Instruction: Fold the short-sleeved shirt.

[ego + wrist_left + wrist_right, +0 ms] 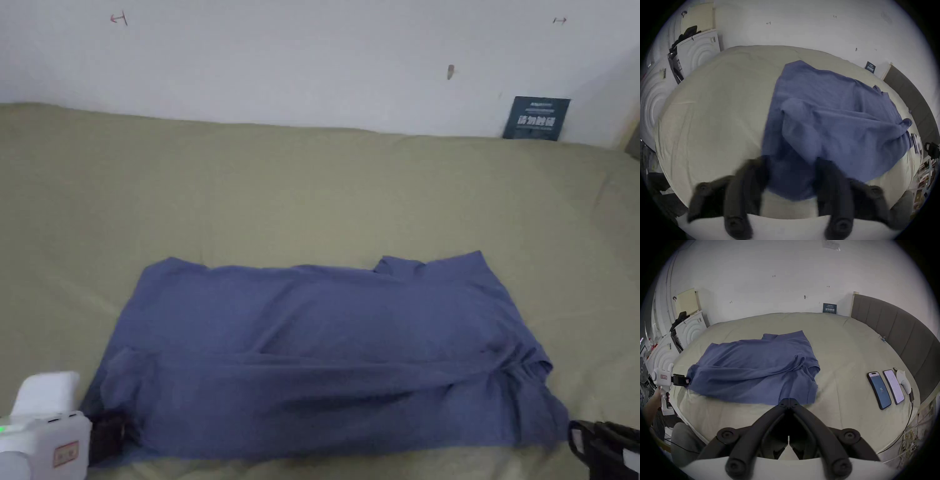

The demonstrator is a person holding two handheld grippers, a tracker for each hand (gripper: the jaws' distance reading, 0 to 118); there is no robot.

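Note:
A blue short-sleeved shirt (325, 350) lies spread on the olive bed (312, 187), lengthwise from left to right, with a long fold ridge across its near half. My left gripper (112, 437) is at the shirt's near left corner. In the left gripper view, this gripper (794, 175) is open, blurred, with its jaws wide apart and the shirt's (826, 121) corner lying between them. My right gripper (578, 437) is at the shirt's near right corner. In the right gripper view it (788, 401) is shut, tips meeting at the edge of the shirt (753, 366). No cloth shows between them.
Two phones (879, 389) and a white device (903, 381) lie on the bed to the right, beside a grey headboard (899, 331). A dark sign (536, 118) leans on the far wall. White appliances (690, 329) stand to the left of the bed.

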